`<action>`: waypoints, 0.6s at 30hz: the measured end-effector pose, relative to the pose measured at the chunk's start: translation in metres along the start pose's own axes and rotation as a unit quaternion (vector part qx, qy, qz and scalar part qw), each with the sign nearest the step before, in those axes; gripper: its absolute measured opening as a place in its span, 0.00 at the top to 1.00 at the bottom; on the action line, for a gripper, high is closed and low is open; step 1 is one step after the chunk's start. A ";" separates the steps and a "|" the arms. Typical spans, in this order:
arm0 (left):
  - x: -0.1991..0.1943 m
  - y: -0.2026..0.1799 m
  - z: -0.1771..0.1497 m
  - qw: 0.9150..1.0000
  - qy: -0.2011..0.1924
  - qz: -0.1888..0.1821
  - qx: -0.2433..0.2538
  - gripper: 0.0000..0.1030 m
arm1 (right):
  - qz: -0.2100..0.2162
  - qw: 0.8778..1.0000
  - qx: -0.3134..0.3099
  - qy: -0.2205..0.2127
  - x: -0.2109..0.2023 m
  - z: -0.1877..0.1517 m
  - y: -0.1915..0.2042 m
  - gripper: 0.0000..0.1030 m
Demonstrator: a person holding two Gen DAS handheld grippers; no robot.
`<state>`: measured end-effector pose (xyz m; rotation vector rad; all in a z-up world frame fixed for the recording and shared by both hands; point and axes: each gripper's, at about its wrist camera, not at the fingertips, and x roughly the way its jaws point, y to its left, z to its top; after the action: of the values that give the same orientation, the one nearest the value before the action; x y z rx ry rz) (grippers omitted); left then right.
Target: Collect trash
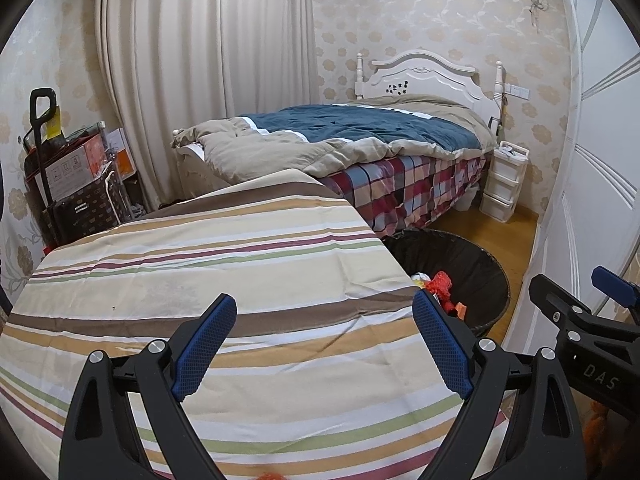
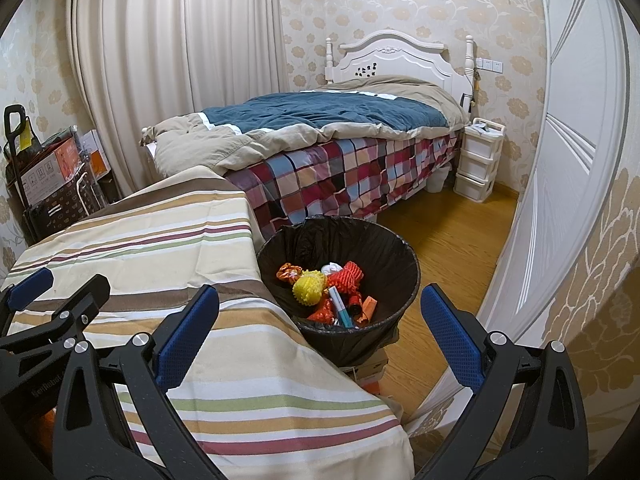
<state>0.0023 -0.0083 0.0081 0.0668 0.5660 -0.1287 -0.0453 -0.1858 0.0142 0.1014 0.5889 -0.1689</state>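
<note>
Left gripper (image 1: 324, 316) spread wide over striped cloth (image 1: 224, 264) (nothing held).

Cloth, plastic, wood and metal — mostly matt.

The striped tablecloth (image 2: 192, 248) is soft woven cloth, lightly creased; the bin liner (image 2: 360, 240) is thin black plastic film, crinkled, with a faint sheen. The floor (image 2: 452, 232) is smooth wood-look boarding with a low gloss. The right gripper (image 2: 320, 328) has matt black arms, silvery metal pivots and blue pads (image 2: 452, 340) with a rough dimpled texture — the left gripper (image 1: 324, 344) looks the same.
</note>
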 end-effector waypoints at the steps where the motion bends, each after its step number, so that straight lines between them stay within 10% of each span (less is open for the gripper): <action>1: 0.000 -0.001 0.000 1.000 0.000 0.000 0.001 0.13 | 0.000 1.000 0.000 0.000 -0.001 0.000 0.000 0.05; 18: 0.009 0.007 -0.004 1.000 0.013 0.000 0.001 0.13 | 0.000 1.000 0.000 0.000 0.000 0.000 0.000 0.05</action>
<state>0.0082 -0.0017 0.0001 0.0712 0.5916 -0.1297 -0.0450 -0.1854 0.0143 0.1016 0.5898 -0.1688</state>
